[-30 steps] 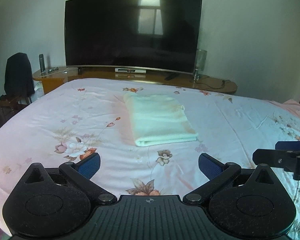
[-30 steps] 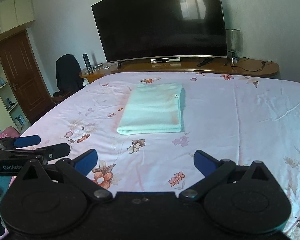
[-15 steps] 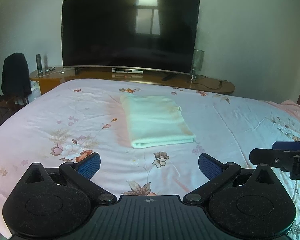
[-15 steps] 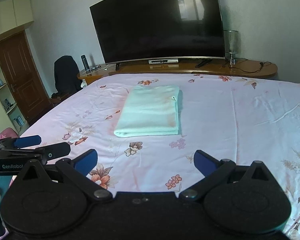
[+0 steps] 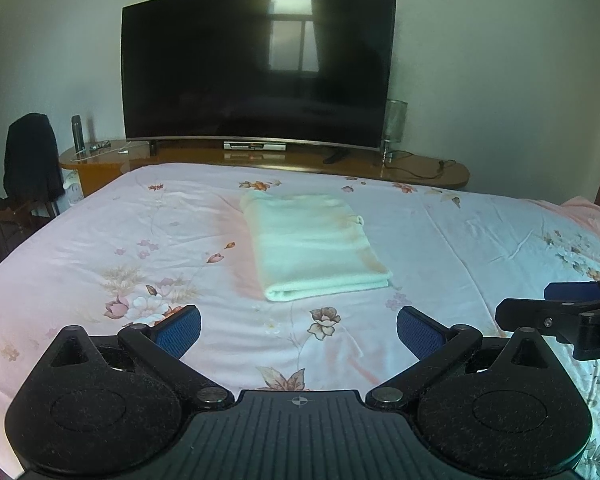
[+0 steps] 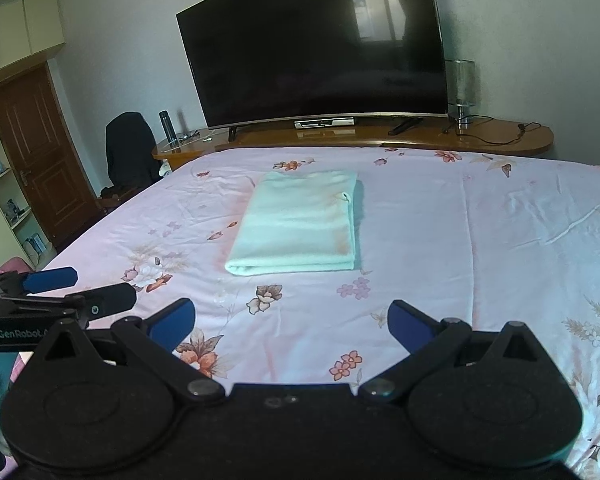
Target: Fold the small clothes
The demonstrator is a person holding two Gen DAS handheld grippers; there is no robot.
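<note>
Already folded into a neat rectangle, the pale green cloth (image 5: pixel 314 244) lies flat on the middle of the bed (image 5: pixel 100 248), its thick folded edge turned toward the cameras and a small loop showing on its right side. In the right wrist view the same cloth (image 6: pixel 300 226) sits a little left of centre, well ahead of the fingers. Nothing touches it.

The left gripper (image 5: pixel 298 330) hangs low over the near part of the flowered sheet, its two blue-padded fingers spread wide with only bedding between them; it holds nothing. The right gripper (image 6: pixel 291 326) is likewise wide open and empty, near the front edge of the bed. Each gripper shows in the other's view: the right one at the right edge of the left wrist picture, the left one at the left edge of the right wrist picture, so the two are side by side and apart.

Beyond the foot of the bed a long wooden shelf (image 5: pixel 428 170) carries a large dark television (image 5: pixel 256 68), a set-top box (image 5: pixel 255 145), a glass lamp (image 5: pixel 394 124) and a dark bottle (image 5: pixel 77 133). A chair draped in black clothing (image 5: pixel 32 160) stands at the left, and a brown door (image 6: pixel 40 152) shows in the right wrist view.
</note>
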